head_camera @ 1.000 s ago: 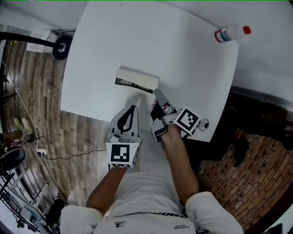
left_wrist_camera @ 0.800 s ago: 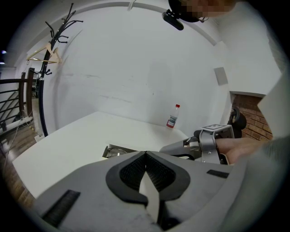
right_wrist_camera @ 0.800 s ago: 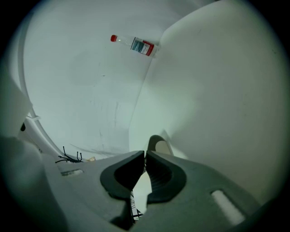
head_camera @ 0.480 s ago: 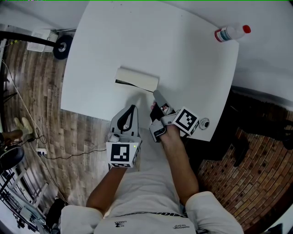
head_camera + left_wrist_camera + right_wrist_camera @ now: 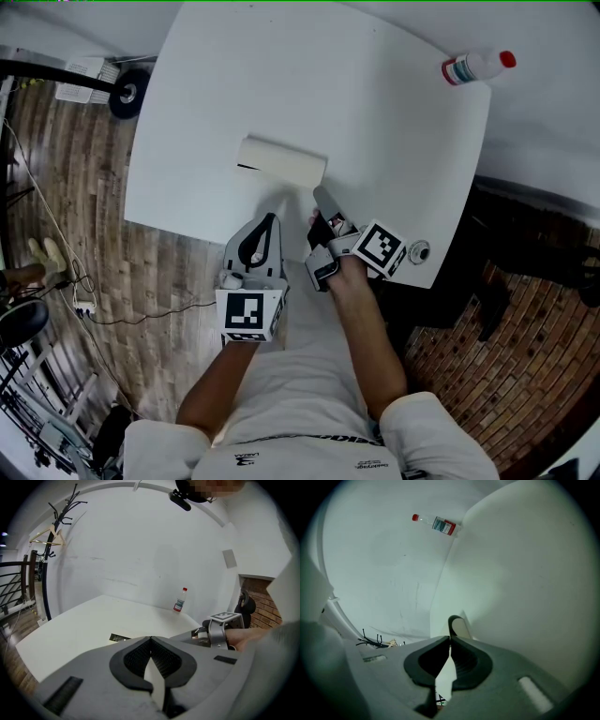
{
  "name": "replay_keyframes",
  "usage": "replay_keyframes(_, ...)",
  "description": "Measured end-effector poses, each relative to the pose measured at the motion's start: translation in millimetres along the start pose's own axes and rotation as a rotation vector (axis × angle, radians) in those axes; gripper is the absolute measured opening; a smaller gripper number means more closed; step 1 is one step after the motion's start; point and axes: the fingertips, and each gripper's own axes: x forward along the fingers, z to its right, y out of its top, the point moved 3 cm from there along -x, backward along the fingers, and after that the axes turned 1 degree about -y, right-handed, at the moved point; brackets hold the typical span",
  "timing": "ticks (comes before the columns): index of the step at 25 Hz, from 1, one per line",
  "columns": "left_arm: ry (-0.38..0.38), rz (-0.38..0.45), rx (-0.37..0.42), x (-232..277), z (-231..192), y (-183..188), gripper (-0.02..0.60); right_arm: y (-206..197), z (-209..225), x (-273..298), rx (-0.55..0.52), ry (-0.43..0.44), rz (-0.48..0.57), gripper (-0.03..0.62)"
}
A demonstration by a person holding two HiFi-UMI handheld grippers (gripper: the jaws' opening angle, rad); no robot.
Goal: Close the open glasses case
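A cream glasses case (image 5: 281, 165) lies on the white table (image 5: 375, 112), its lid down with only a thin dark slit at its left end. My right gripper (image 5: 322, 195) is shut and empty, its tip just below the case's right end. In the right gripper view the case's rounded end (image 5: 459, 626) shows directly beyond the closed jaws of my right gripper (image 5: 450, 638). My left gripper (image 5: 270, 221) is shut and empty at the table's near edge, a short way from the case. In the left gripper view, the left gripper (image 5: 150, 638) hides most of the case (image 5: 119, 638).
A plastic bottle with a red cap (image 5: 476, 67) lies at the table's far right corner, also seen as the bottle (image 5: 179, 600) and the bottle (image 5: 438, 524). A small round fitting (image 5: 418, 251) sits at the near right edge. Wood floor, cables and a black wheel (image 5: 127, 97) lie left.
The case's dark opening along its near side has narrowed to a thin slit as the lid came down. Both grippers have barely moved.
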Motion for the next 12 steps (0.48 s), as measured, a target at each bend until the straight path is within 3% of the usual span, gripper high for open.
replay_keyframes(12, -0.005, -0.003, 0.001, 0.1, 1.2, -2.7, -0.003, -4.5, 6.4, 0.9, -0.015, -0.026, -0.015, 0.009)
